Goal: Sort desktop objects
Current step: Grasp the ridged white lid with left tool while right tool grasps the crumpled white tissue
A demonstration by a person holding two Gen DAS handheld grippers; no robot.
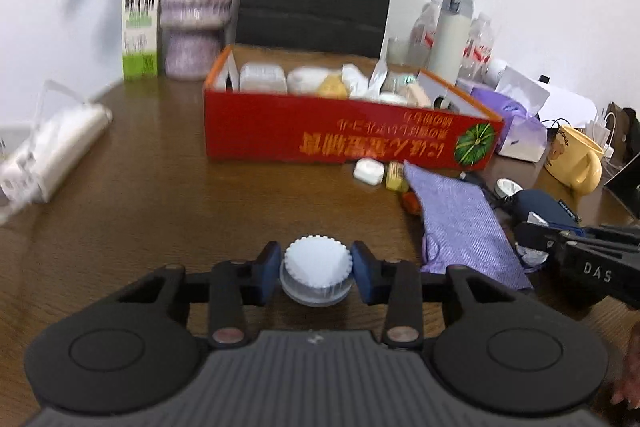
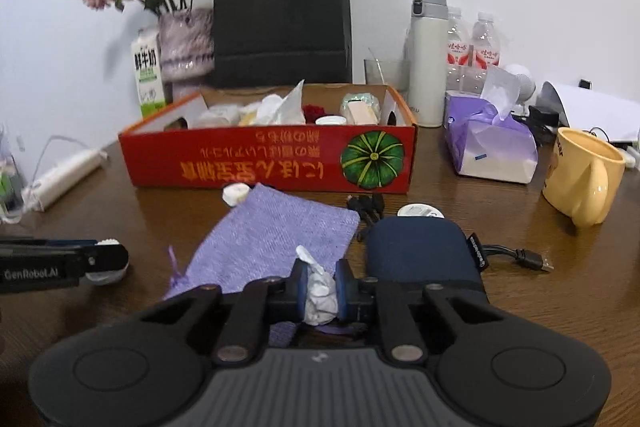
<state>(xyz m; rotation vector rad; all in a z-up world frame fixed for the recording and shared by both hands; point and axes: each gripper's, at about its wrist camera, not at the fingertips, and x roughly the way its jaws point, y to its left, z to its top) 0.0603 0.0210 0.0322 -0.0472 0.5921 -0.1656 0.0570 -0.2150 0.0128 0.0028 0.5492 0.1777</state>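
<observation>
Left gripper (image 1: 318, 269): jaws clamped on a small round jar (image 1: 316, 277), with a white ridged lid and a translucent grey base, held just above the brown table (image 1: 160, 187). The lid edge is blurred, so the ridge detail is probably fluting. Right gripper (image 2: 322, 293): jaws pinched on a crumpled white paper wad (image 2: 320, 293), creased with a twisted tip poking up, over the near end of the purple woven pouch (image 2: 272, 239). A navy case (image 2: 420, 247) lies just beside the pouch. The red cardboard box (image 2: 272, 159) sits behind, holding packets and wrappers.
</observation>
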